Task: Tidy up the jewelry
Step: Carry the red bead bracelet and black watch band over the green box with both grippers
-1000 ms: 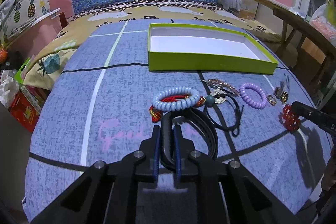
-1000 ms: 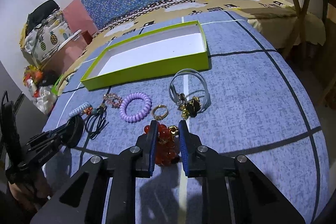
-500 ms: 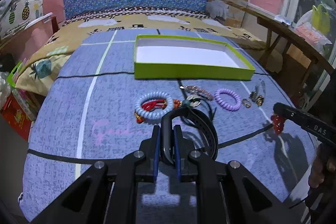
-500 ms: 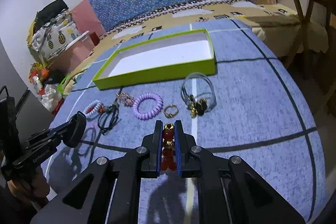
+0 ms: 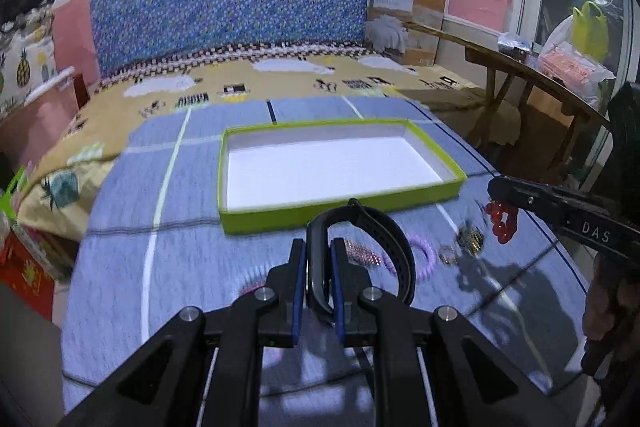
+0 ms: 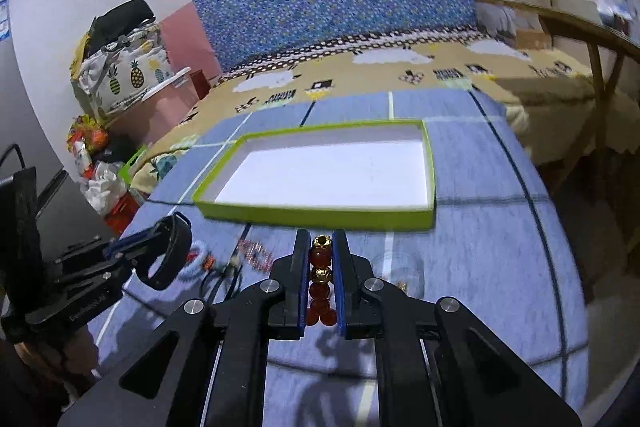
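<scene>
Above the bed (image 5: 120, 247), left gripper (image 5: 318, 269) jaws clamp a black band (image 5: 384, 231); right gripper (image 6: 322, 279) jaws pinch a red bead bracelet (image 6: 320, 291) near the green box (image 6: 320, 215).

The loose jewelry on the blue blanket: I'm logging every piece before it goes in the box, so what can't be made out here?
- Left wrist view: the left gripper and its black band cover part of the purple coil and the sparkly piece; small gold items are blurred.
- Right wrist view: the right gripper, shut on the red bead bracelet, hides the pieces behind it; those left of it are smeared.
- The green box wall hides its near floor.
</scene>
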`<state>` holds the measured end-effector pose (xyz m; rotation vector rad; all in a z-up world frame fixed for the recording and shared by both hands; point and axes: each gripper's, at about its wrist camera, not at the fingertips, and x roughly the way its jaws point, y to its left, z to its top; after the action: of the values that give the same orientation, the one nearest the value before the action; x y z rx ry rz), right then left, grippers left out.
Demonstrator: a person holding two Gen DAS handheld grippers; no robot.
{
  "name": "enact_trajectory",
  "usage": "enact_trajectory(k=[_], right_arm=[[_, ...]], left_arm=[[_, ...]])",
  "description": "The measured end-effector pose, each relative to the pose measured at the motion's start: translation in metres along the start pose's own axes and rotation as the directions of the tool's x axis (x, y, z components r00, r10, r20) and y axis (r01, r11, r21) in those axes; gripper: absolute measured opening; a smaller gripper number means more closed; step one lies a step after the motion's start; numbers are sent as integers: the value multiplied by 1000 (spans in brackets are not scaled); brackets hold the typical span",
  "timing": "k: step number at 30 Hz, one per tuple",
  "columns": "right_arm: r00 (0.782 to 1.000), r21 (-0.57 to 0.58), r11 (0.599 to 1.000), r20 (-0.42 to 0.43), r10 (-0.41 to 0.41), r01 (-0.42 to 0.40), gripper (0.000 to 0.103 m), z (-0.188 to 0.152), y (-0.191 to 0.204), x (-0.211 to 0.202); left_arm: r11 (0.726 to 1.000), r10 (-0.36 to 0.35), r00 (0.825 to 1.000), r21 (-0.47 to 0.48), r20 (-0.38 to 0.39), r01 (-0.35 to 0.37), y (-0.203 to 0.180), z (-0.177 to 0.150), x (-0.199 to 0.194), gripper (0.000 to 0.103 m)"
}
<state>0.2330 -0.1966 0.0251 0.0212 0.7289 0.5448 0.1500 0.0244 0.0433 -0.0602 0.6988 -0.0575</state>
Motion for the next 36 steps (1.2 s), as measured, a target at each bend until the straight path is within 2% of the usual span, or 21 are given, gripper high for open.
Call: enact_trajectory(k=[6, 14, 21, 27, 34, 36], right_arm=[[1000, -28, 999, -3, -17, 17, 10, 39, -14, 30], [996, -32, 998, -54, -64, 62, 10, 70, -45, 80], [988, 4, 997, -132, -79, 81, 11, 63, -68, 111], [981, 10, 997, -177, -77, 80, 11, 56, -74, 124], [978, 1, 996, -189, -89, 91, 11, 56, -73, 127], [979, -4, 996, -185, -90, 91, 17, 57, -72, 125]], left_arm=[[999, 43, 999, 26, 29, -43, 13, 33, 27, 13], [996, 89, 996, -8, -22, -90, 45, 55, 86, 13], [991, 131, 988, 0, -87, -131, 54, 51, 125, 13], [990, 137, 982, 6, -131, -138, 51, 44, 138, 13], [991, 131, 979, 14, -154, -130, 46, 42, 142, 14], [992, 123, 980, 9, -154, -123, 47, 42, 141, 14]])
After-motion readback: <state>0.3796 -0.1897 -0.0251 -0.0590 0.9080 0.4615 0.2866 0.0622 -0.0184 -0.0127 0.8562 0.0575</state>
